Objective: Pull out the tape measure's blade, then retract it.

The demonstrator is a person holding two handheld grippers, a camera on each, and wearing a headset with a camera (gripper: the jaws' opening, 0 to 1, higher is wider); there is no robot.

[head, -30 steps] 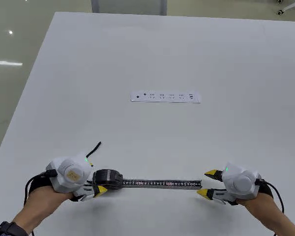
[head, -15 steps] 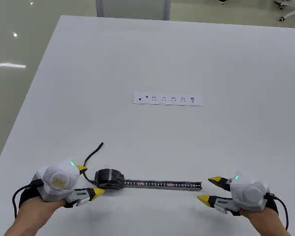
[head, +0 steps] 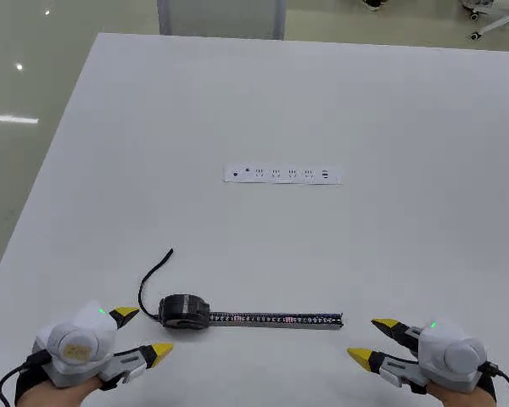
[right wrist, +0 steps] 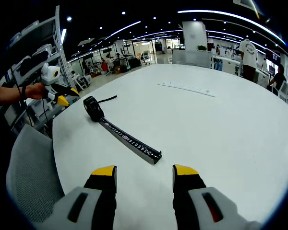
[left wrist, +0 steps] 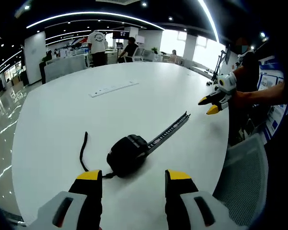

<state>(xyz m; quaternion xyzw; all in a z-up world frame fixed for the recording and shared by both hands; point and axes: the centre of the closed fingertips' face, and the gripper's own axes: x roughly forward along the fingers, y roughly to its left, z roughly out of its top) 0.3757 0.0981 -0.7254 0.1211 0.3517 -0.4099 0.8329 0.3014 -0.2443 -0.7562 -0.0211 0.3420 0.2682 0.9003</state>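
on the white table [head: 280,102], near its front edge, the black tape measure [head: 185,311] lies with its blade [head: 276,320] pulled out flat to the right. a thin black strap [head: 155,270] runs from the case toward the back left. the left gripper [head: 144,331] is just beside the case and does not touch it; its jaws stand apart and hold nothing. the right gripper [head: 371,339] is near the tip of the blade but apart from it, its jaws also spread and empty. a white power strip [head: 282,175] lies farther back, well apart.
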